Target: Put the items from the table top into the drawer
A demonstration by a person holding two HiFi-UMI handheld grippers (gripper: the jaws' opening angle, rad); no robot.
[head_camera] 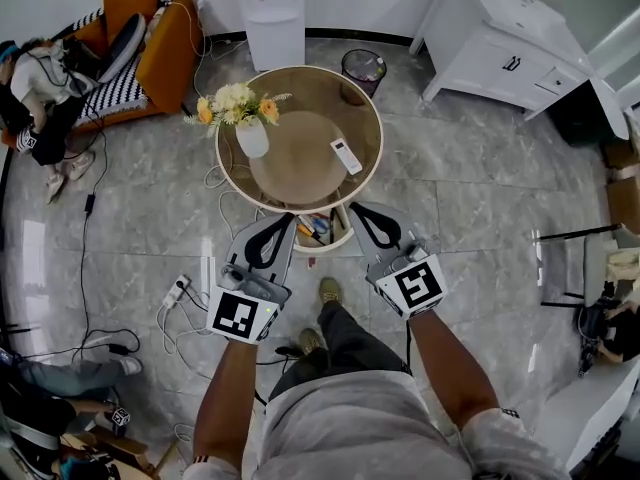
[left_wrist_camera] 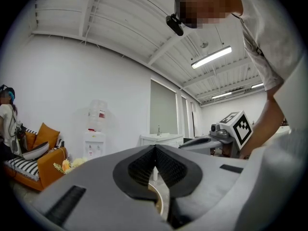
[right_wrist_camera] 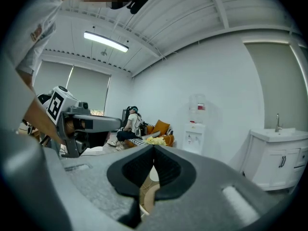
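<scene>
**Head view:** The left gripper point(head_camera: 287, 219) and the right gripper point(head_camera: 356, 207) are being held low in front of the round table point(head_camera: 376, 118), one on each side of the open drawer point(head_camera: 341, 239). A few small things are lying in the drawer. A white remote point(head_camera: 346, 156) is being left on the table top, right of centre and well apart from both grippers. A vase point(head_camera: 252, 136) of flowers is being kept on the left of the top.

**Left gripper view:** The jaws are being pressed together at the tips, with nothing clamped between them. Only a sliver of the table's edge is being glimpsed below them.

**Right gripper view:** This claw is likewise being held clenched and empty, and a water dispenser point(right_wrist_camera: 195, 129) is being framed beyond it.

**What could go wrong:**
- **Failed grasp:** The remote is probably being lined up as the next pick. If the jaws are not being opened on the approach, it could be shoved across the top or off the far edge rather than grasped.
- **Slipping:** The remote is flat and slim, so it is likely to slip if it is being pinched near one end.
- **The vase:** It could be toppled if the left gripper is being swung wide over the top.
- **The drawer:** It could be bumped shut, since both grippers are being held just beside its front.
</scene>
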